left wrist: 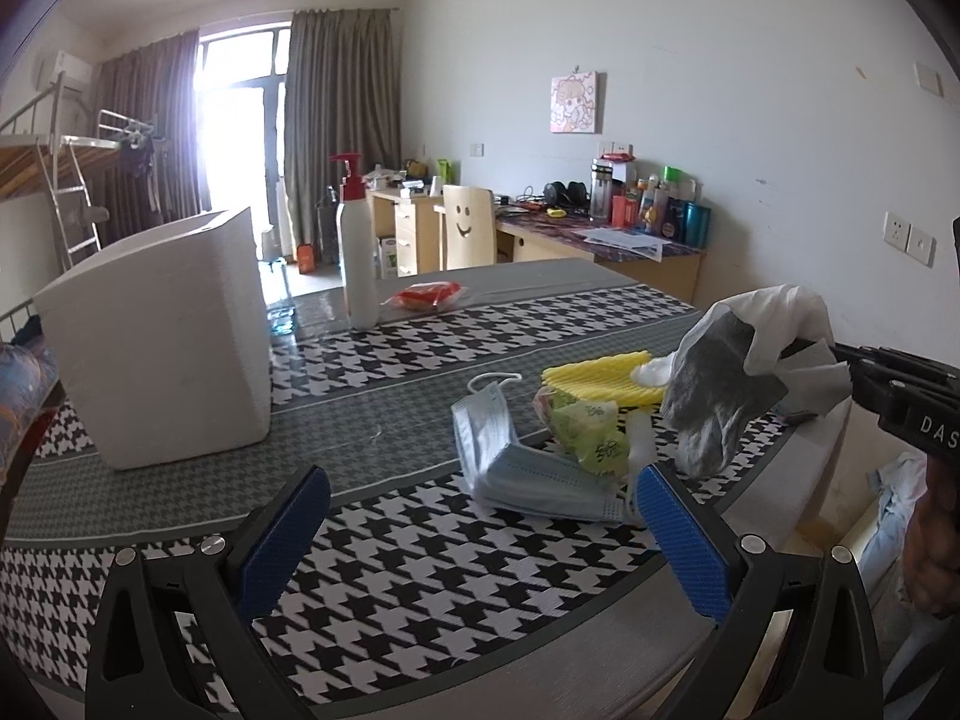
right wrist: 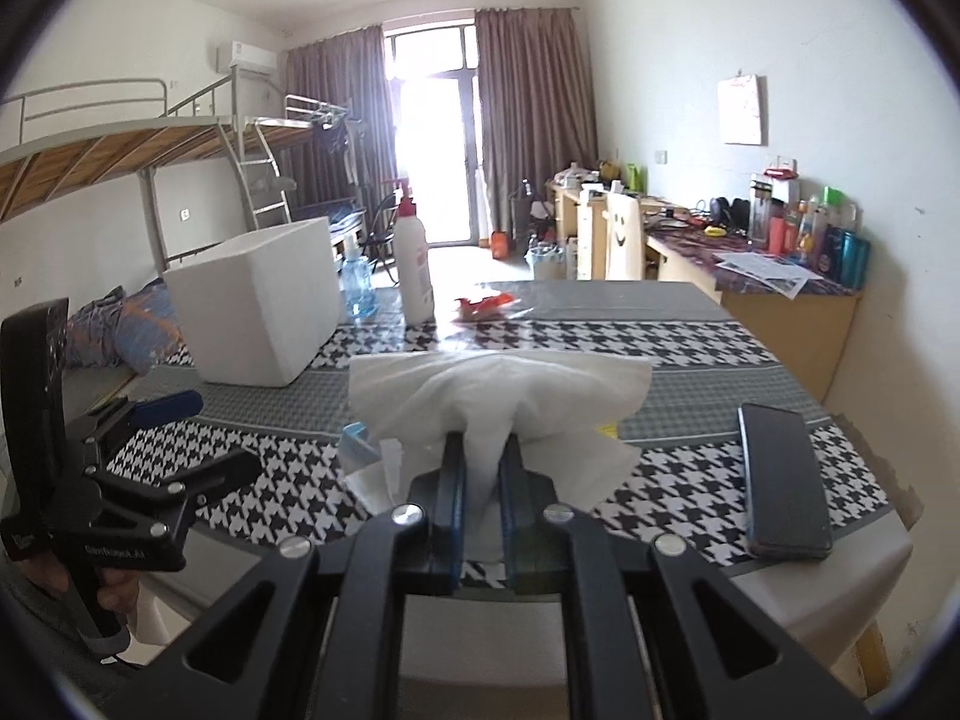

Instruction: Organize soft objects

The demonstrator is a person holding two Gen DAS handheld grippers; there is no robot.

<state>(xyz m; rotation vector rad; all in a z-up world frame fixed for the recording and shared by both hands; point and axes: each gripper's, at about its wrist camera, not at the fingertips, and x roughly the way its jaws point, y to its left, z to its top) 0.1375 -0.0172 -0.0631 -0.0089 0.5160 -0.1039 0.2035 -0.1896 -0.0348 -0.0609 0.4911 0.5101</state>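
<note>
Right wrist view: the right gripper [right wrist: 480,462] has its fingers closed on a white tissue [right wrist: 498,390], which hangs lifted above the bench [right wrist: 690,384], probably so it can be carried to the white box [left wrist: 162,336]. The left gripper [left wrist: 480,510] is wide open and empty, near the face mask [left wrist: 516,462] and the yellow foam net [left wrist: 594,381] that wait on the bench.
</note>
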